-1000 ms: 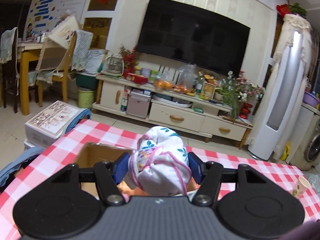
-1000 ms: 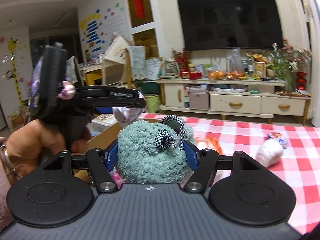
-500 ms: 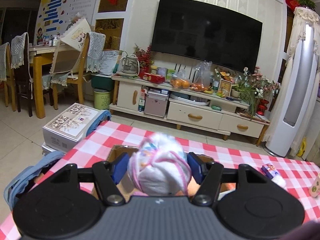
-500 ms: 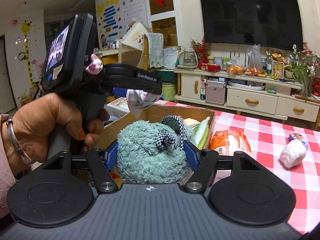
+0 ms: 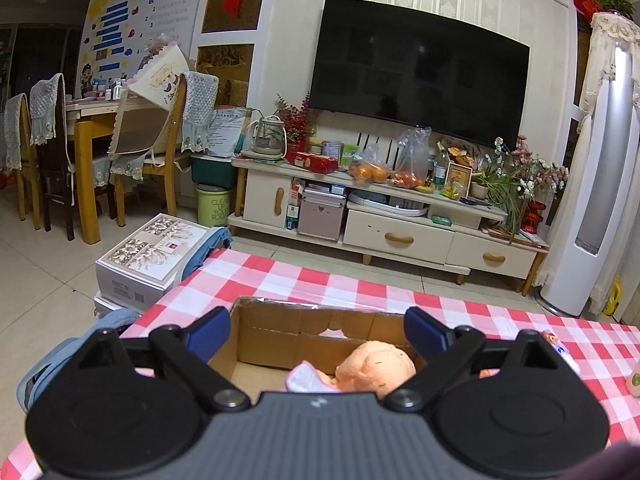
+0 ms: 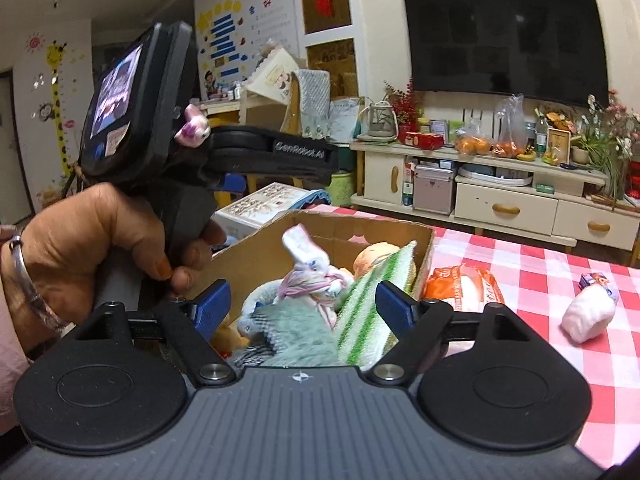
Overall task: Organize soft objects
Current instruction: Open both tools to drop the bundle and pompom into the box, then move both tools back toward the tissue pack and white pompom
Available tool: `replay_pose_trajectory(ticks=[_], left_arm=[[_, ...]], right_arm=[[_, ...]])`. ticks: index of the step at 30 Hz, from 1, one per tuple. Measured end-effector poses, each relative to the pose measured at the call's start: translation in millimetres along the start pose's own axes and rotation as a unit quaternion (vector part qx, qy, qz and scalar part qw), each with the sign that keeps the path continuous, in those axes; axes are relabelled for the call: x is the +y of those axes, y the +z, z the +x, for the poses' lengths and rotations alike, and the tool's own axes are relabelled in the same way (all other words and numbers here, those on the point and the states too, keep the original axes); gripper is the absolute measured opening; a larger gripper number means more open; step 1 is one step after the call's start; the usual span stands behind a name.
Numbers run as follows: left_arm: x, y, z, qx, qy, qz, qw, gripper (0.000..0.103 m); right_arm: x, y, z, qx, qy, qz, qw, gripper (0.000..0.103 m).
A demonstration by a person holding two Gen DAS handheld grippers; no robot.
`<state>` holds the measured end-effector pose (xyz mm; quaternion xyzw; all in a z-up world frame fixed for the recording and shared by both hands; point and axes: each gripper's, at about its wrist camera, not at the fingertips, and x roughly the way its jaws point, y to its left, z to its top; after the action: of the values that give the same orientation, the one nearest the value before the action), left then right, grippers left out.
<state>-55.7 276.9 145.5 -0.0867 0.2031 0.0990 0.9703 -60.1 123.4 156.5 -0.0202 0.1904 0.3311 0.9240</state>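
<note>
An open cardboard box (image 5: pixel 280 344) stands on the red checked tablecloth (image 5: pixel 460 308). My left gripper (image 5: pixel 316 332) hovers over it, its jaws opening with nothing between them. Below lie an orange plush (image 5: pixel 376 368) and the white floral cloth bundle (image 5: pixel 304 376). My right gripper (image 6: pixel 304 308) is also over the box (image 6: pixel 360 236), jaws opening. The teal plush (image 6: pixel 296 332) lies loose beneath them, touching neither pad. Around it are the floral bundle (image 6: pixel 312 276), a green striped cloth (image 6: pixel 368 312) and the orange plush (image 6: pixel 372 254). A hand (image 6: pixel 92 248) holds the left gripper's housing (image 6: pixel 280 156) above the box.
On the cloth right of the box lie an orange packet (image 6: pixel 460 284) and a white-pink roll (image 6: pixel 588 312). A small cup (image 5: pixel 634 380) sits at the right edge. Beyond the table are a white carton (image 5: pixel 152 248) on the floor and a TV stand (image 5: pixel 400 236).
Both grippers have opened wide. The floral bundle has dropped from the left gripper into the box, and the teal plush has fallen out of the right gripper into the box.
</note>
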Motion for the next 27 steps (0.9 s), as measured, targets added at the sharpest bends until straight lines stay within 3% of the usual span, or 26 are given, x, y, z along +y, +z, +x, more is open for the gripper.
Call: replay_pose_trajectory(ticks=[14, 27], left_arm=[[-21, -4, 0, 0.005, -0.011, 0.019, 0.9998, 0.094], [-50, -9, 0, 0.004, -0.023, 0.035, 0.9991, 0.1]], right_arm=[[-39, -1, -13, -0.033, -0.049, 0.086, 0.994, 0.101], [-56, -14, -29, -0.042, -0.076, 0.116, 0.989, 0.101]])
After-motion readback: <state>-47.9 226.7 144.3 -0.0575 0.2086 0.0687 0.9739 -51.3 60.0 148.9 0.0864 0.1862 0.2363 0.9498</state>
